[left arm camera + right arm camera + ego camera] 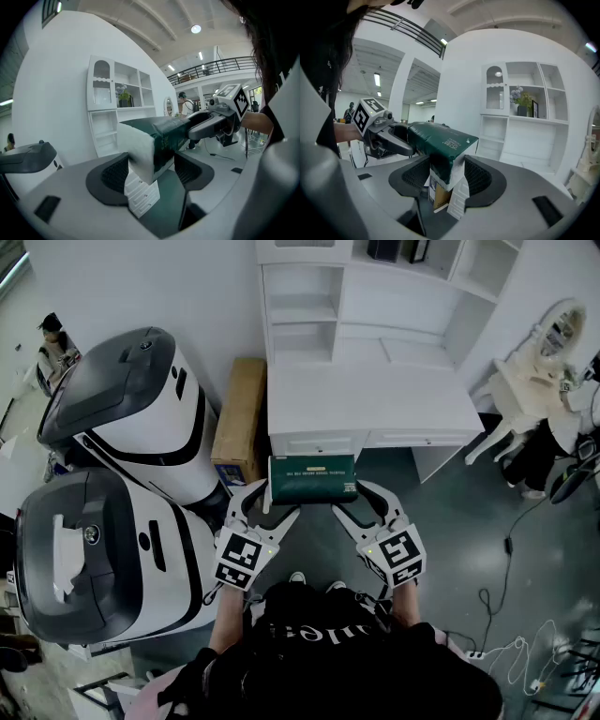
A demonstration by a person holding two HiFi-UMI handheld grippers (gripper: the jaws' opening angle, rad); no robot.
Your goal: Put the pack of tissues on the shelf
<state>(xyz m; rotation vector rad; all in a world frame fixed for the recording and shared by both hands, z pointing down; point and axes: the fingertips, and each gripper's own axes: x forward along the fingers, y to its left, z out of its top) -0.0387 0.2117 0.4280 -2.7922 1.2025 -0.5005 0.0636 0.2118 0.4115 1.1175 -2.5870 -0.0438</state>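
Note:
The pack of tissues [312, 478] is a dark green soft pack with white ends, held level in the air in front of the white desk-and-shelf unit [366, 399]. My left gripper [265, 498] is shut on its left end and my right gripper [356, 495] on its right end. In the left gripper view the pack [159, 136] runs from between my left gripper's pads [115, 174] to the right gripper [211, 124]. The right gripper view shows the pack [440, 138] between that gripper's pads [477, 177], with the shelves [525, 108] behind.
Two large white-and-black machines [141, 418] [94, 559] stand at the left. A cardboard box [239, 418] leans between them and the desk. White furniture with a round mirror [539, 381] is at the right; cables [506, 634] lie on the floor. A person [52, 343] stands far left.

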